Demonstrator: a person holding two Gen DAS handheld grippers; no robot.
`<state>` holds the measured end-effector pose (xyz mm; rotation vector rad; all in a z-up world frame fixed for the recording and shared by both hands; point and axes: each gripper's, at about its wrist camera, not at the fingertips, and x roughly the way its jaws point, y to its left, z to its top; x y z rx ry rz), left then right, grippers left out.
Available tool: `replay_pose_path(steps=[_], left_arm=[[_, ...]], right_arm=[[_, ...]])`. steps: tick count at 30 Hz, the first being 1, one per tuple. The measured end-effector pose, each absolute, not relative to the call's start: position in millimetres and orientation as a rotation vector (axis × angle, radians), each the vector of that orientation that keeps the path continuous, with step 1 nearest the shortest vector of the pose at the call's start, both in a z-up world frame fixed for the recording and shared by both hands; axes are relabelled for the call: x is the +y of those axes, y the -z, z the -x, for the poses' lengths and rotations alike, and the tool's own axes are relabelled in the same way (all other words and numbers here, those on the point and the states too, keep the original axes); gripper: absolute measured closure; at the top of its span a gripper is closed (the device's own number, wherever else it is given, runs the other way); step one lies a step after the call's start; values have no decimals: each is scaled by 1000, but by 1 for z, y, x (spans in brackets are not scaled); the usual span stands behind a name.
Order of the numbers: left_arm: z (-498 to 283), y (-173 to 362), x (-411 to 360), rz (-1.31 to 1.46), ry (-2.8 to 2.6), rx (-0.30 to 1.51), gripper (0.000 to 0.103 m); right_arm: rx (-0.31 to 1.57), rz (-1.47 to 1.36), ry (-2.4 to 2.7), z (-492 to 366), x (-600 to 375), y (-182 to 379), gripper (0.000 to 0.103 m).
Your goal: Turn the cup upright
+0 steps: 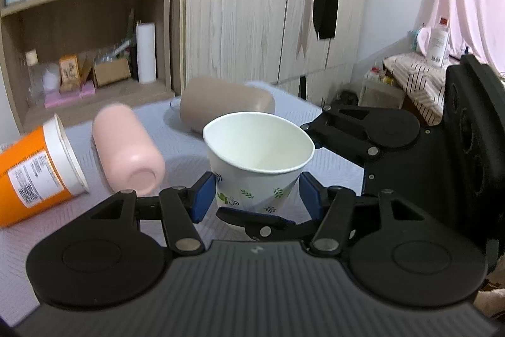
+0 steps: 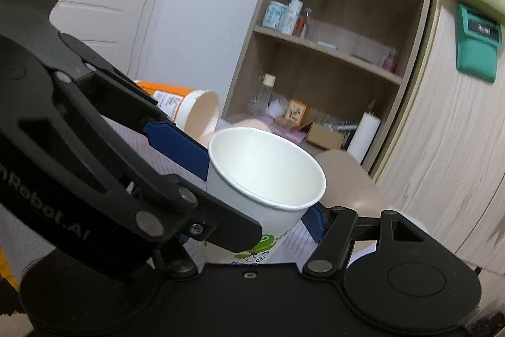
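Leftmost, an orange tub [image 1: 34, 169] lies on its side on the table [image 1: 183, 153], then a pink bottle [image 1: 126, 147] and a tan bottle [image 1: 227, 103], all tipped. Centre: paper cup [image 1: 257, 160], mouth up, slightly tilted. Left gripper [image 1: 257, 195] has its blue pads [image 1: 202, 196] pressed to the lower wall, holding it. Right gripper [image 2: 262, 195] also brackets the cup from the right; whether it clamps or merely steadies cannot be told. Probably a two-handed settle upright.
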<state>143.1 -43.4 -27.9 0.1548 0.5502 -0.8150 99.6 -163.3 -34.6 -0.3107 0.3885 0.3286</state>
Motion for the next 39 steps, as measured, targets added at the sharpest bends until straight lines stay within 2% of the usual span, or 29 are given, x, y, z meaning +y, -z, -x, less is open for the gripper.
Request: replay_pose_path(steps=[11, 12, 13, 15, 26, 39], left_arm=[[-148, 33, -44, -140, 804, 590, 45], [-148, 32, -45, -144, 807, 594, 44], [-146, 31, -45, -149, 810, 592, 44], [-144, 29, -45, -157, 804, 595, 41], [-114, 16, -27, -58, 744, 626, 39], [-26, -27, -18, -63, 514, 463, 39]], right_arm=[[442, 325, -337, -103, -162, 39, 30], [445, 323, -339, -103, -162, 39, 27], [448, 319, -338, -102, -162, 39, 20], [438, 309, -337, -99, -163, 38, 15], [485, 175, -334, -76, -181, 34, 15], [523, 44, -251, -26, -203, -12, 15]])
